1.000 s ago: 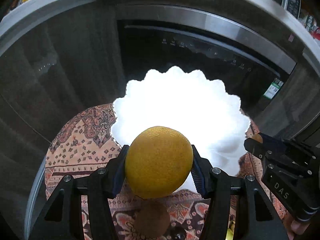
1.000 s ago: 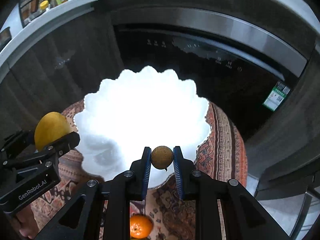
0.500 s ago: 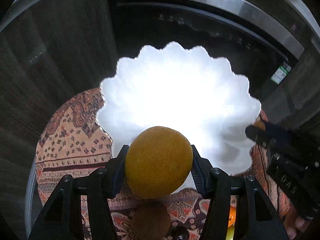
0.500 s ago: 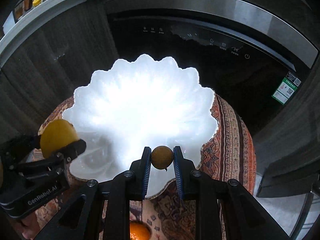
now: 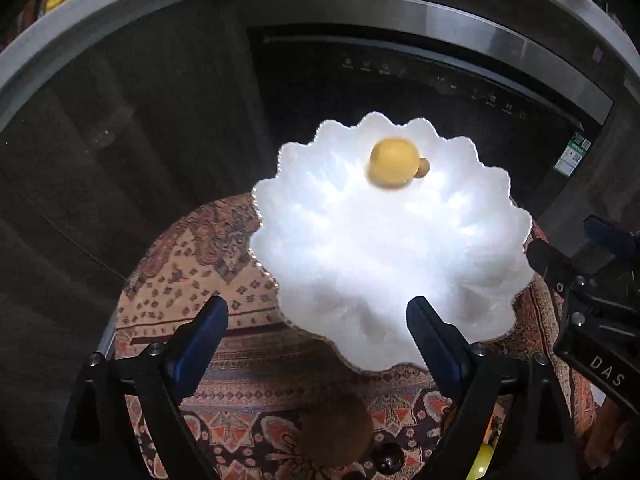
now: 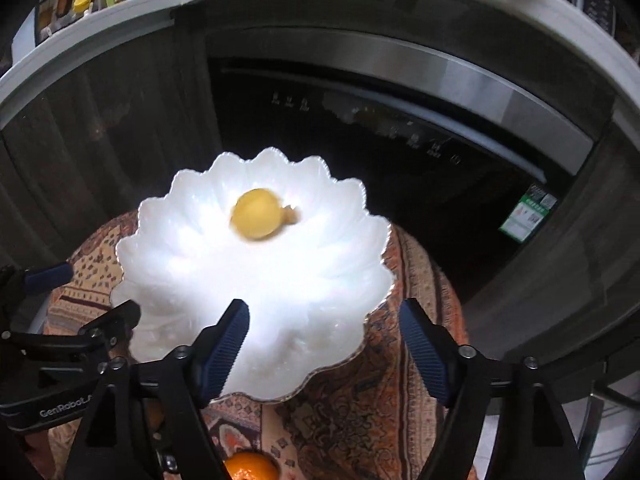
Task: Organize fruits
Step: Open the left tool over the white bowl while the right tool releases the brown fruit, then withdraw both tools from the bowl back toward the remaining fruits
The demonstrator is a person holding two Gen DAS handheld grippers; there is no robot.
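Now both claws, left claw [image 5: 316, 322] and right claw [image 6: 324, 326], gape empty; round yellow lemon [image 5: 394, 169], seemingly blurred, looks firm, slippery; grip its middle inside the scalloped white glass bowl [image 5: 496, 312].

Both fruits released into the plate.

Left gripper [image 5: 316, 330] jaws, previously clamped on the yellow citrus [image 5: 394, 163], now spread wide and empty; right gripper [image 6: 324, 334] likewise let go of the small brown fruit [image 6: 291, 215]. Both fruits now lie touching in the far part of the white scalloped plate [image 5: 460, 304], slightly motion-blurred.
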